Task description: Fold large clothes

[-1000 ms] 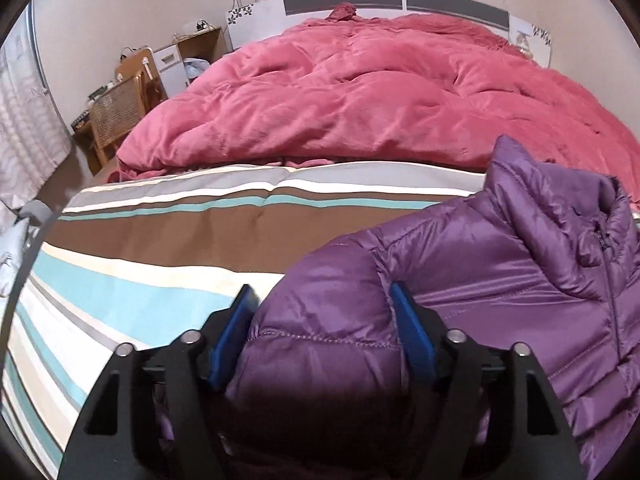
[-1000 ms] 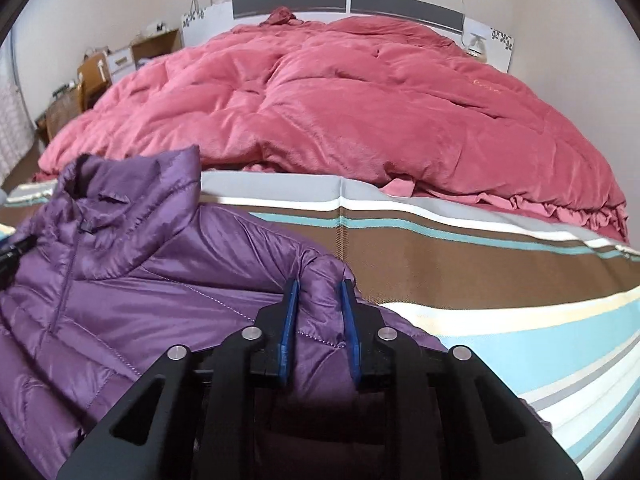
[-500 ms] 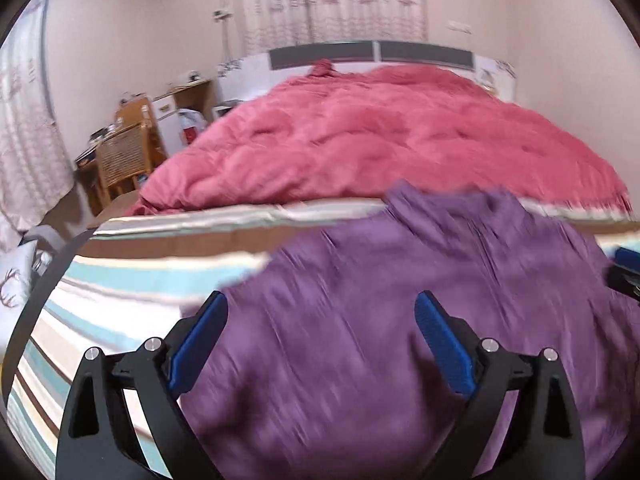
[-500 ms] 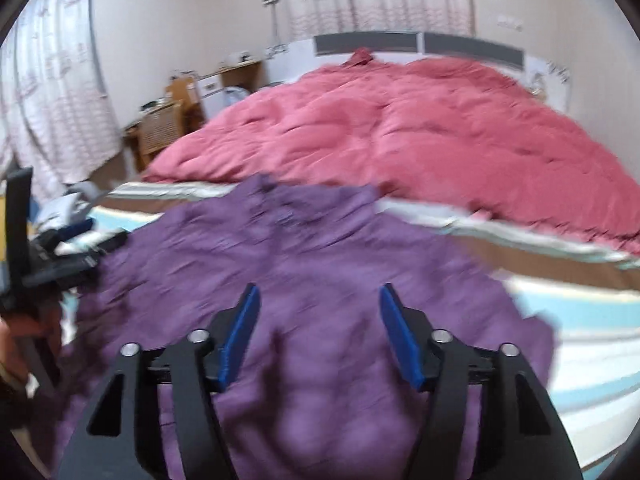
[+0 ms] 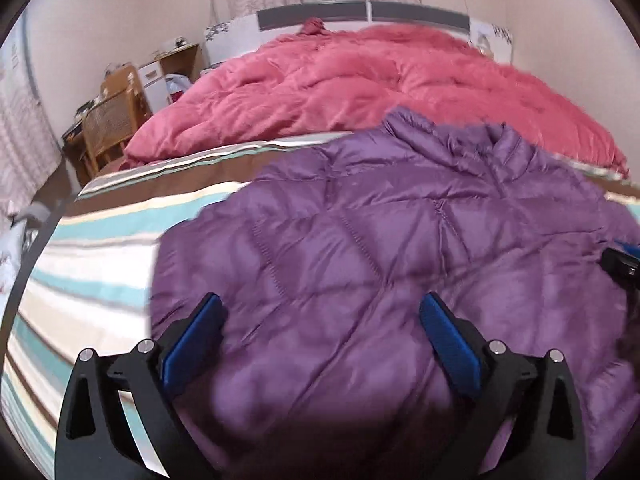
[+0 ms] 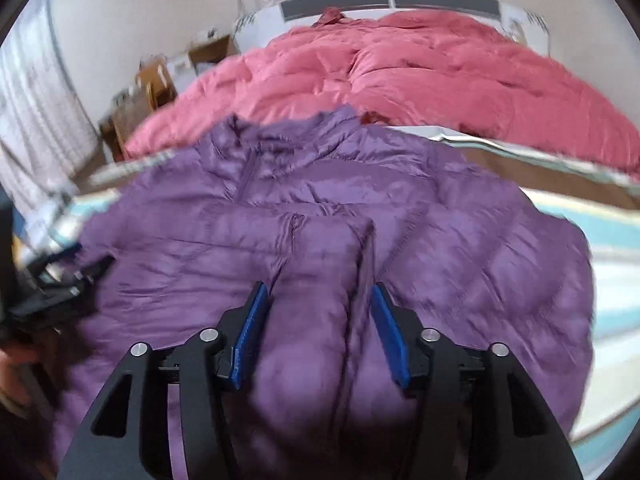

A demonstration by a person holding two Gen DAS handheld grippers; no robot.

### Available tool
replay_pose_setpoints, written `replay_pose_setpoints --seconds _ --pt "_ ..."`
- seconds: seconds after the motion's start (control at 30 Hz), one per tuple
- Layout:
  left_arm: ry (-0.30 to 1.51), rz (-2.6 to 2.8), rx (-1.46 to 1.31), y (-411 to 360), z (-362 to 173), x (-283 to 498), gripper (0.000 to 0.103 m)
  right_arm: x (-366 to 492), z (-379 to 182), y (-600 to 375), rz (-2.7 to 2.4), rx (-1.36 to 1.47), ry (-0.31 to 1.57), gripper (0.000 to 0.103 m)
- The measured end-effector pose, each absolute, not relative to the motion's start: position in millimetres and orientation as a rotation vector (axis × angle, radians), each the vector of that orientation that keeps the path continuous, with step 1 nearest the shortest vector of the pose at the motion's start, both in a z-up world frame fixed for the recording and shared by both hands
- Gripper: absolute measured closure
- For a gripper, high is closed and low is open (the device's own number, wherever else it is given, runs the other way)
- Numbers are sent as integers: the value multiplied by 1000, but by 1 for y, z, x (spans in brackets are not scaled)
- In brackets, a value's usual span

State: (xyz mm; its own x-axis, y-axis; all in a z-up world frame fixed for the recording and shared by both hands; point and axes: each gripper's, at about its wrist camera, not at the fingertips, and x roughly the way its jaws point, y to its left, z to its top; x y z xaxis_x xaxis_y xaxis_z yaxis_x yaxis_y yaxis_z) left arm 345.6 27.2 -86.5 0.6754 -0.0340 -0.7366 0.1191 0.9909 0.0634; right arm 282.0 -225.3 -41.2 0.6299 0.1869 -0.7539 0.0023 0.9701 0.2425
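Note:
A purple quilted down jacket [image 5: 380, 240] lies spread on the striped bed sheet, collar toward the pink duvet; it also shows in the right wrist view [image 6: 320, 208] with both sleeves folded in over the front. My left gripper [image 5: 320, 320] is open and empty, hovering over the jacket's lower left part. My right gripper [image 6: 316, 304] is open, its fingers on either side of a folded sleeve [image 6: 320, 272] without closing on it. The right gripper's tip [image 5: 620, 264] shows at the right edge of the left wrist view, the left gripper [image 6: 48, 284] at the left edge of the right view.
A pink duvet [image 5: 360, 88] covers the far half of the bed. The striped sheet [image 5: 100, 248] is bare left of the jacket. A wicker chair [image 5: 112, 124] and a desk stand at the far left by the wall. The headboard [image 5: 360, 16] is behind.
Both grippers have let go of the jacket shoulders, opened and pulled back. The jacket now lies flat with sleeves folded in.

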Motion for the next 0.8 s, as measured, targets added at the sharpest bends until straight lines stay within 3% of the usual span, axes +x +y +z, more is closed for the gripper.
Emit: replay_pose_setpoints --seconds 0.03,0.23,0.6,0.8 --pt "823 -95 85 34 -83 336 2 267 -32 -230 121 261 864 33" --pt "882 -181 -22 74 -84 271 2 187 -11 -242 108 238 863 33" --pt "897 -174 -103 144 -102 164 4 63 -31 -288 48 302 928 33" --pt "931 -245 -140 151 -119 133 26 22 -48 -287 115 356 971 39"
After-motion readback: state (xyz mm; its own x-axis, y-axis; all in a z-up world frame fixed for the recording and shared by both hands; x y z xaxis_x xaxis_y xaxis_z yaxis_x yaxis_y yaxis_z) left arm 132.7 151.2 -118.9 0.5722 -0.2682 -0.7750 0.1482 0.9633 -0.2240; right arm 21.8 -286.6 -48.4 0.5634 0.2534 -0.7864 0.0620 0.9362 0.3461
